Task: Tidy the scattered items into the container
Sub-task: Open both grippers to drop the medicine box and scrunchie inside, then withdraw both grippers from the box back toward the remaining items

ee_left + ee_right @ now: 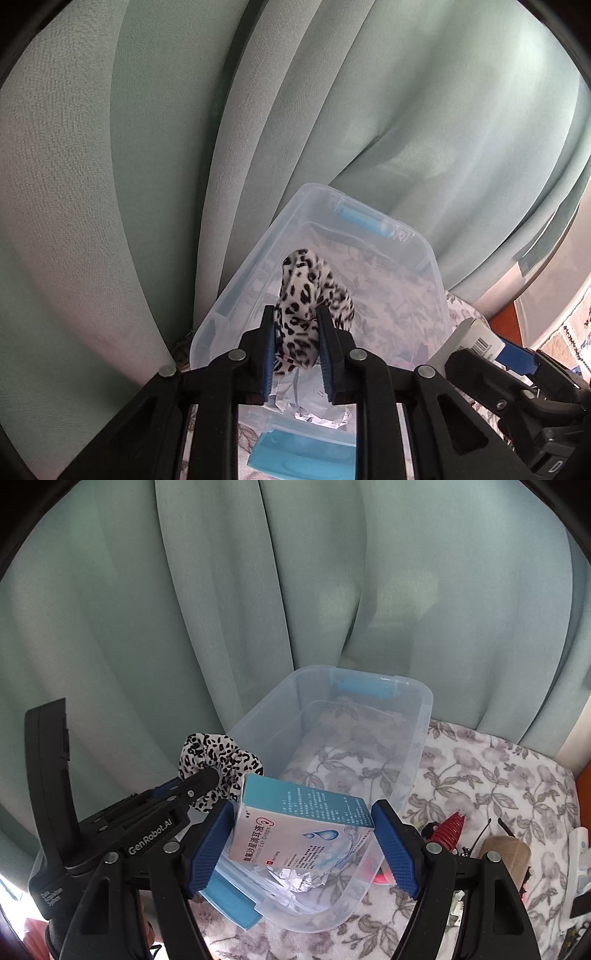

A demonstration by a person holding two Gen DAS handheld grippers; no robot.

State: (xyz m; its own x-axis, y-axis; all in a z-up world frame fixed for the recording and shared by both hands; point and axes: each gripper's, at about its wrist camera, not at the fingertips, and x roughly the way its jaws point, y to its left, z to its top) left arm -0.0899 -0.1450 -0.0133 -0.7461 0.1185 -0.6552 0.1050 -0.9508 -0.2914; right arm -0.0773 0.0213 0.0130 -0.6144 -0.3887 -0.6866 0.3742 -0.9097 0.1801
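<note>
Scrunchie (301, 314), leopard-print, sits between the fingers (269, 343) of the left gripper (295, 350) above the near end of the clear container (424, 258); the pads flank the fabric closely, but whether they press on it cannot be told, and its far loop hangs ahead of the fingertips over the bin's floor. To the right, the right gripper (304, 843) clamps the ear drops box (295, 823) across its length, fingers (393, 849) spread wide, the carton tilted above the container's near rim with crumpled foil (295, 880) lying inside, just below it. Further right of those fingers, a red spring-like piece (448, 829), a brown spool (504, 853) and small dark clips wait on the floral-covered table (498, 775). The risk, judged from here: both grippers crowd the same near corner, so they could knock each other. The soft scrunchie may snag on a ribbed pad and fail to fall, while the tilted box, released too near the rim, could tip outside.
</note>
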